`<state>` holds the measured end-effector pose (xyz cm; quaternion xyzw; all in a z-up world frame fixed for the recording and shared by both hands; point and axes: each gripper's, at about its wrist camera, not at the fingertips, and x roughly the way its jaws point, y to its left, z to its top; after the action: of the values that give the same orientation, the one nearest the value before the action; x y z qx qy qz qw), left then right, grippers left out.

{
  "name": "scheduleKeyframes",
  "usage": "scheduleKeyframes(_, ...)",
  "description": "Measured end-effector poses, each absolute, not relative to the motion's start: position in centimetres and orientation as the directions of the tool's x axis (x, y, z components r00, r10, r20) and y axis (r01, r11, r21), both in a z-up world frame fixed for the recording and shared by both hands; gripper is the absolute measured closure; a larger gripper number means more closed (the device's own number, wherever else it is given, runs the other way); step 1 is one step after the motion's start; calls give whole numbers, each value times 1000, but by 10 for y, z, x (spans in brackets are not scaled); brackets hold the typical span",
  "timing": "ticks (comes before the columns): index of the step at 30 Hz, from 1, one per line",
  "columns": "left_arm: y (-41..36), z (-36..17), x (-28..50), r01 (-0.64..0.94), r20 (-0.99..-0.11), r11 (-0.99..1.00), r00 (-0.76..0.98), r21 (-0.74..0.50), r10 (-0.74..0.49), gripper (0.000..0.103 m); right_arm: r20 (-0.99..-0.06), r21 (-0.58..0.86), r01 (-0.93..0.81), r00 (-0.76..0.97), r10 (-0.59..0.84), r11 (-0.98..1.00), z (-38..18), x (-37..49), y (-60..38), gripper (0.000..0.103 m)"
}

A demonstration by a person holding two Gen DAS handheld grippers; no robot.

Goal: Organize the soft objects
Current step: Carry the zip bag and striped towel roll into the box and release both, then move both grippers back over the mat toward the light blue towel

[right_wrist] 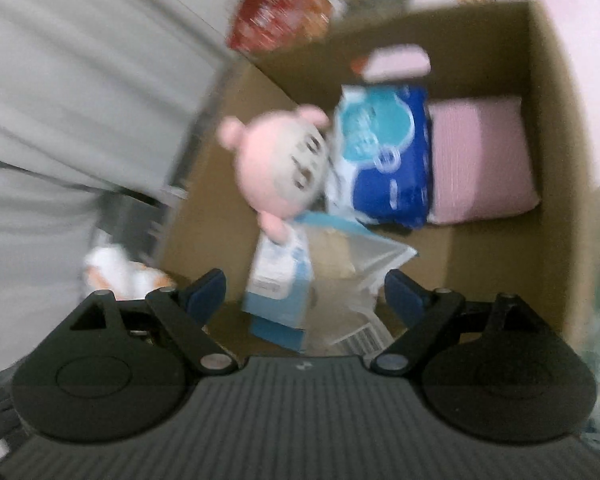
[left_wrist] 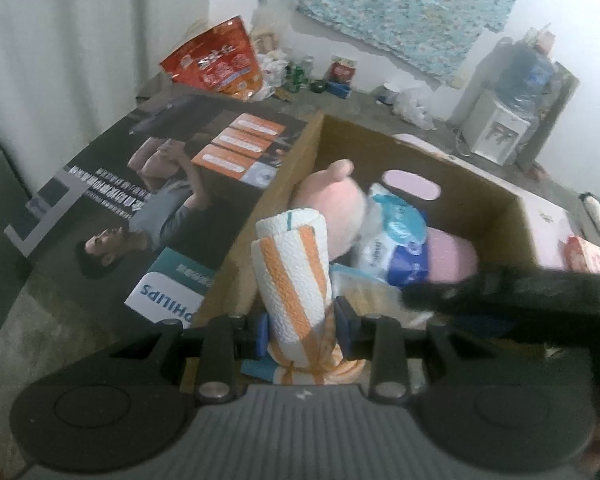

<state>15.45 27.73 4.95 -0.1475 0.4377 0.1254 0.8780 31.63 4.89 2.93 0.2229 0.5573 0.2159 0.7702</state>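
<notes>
Left gripper (left_wrist: 302, 334): blue pads clamped on a rolled towel (left_wrist: 294, 276), white with orange stripes, which stands up between the fingers over the near left edge of the cardboard box (left_wrist: 300, 148). The towel's lower end bunches out below the pads. Right gripper (right_wrist: 305, 296): jaws spread wide, nothing between the pads; it hangs above the near end of the open box, and its view is motion-blurred. From the left wrist view its dark body crosses the lower right as a smear. Box contents: pink plush toy (right_wrist: 280, 168) with a pale face lying toward the left wall; blue and white soft pack (right_wrist: 384, 156) beside it, touching; folded pink cloth (right_wrist: 480, 160) against the right wall; a small light blue carton (right_wrist: 278, 292) and a clear plastic bag (right_wrist: 364, 264) at the near end, just under the right gripper. The box sits on a large flat printed carton (left_wrist: 172, 184) on a grey floor. A red snack bag (left_wrist: 216, 60) stands well behind, near the wall.
</notes>
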Motion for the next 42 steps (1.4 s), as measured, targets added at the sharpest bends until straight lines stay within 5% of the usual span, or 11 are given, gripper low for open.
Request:
scheduleKeyframes(12,169,28,224,-27,-871,985,471,-170,-138,70,-581,703,-139,453,676,698,82,217,-118,15)
scheduleKeyframes(28,130,-48,269,43,-921,990,375,131,105,62,-582,690,47,629,515,723,51,100,-256,14)
scheduleKeyframes(35,130,-33,262,9,-902,993,418,121,106,35,-582,692,69,643,498,718,37,87,-262,14)
scheduleKeyframes(42,139,0,239,-70,-867,997,493,44,73,32,-548,716,96,691,471,692,37,59,-284,14)
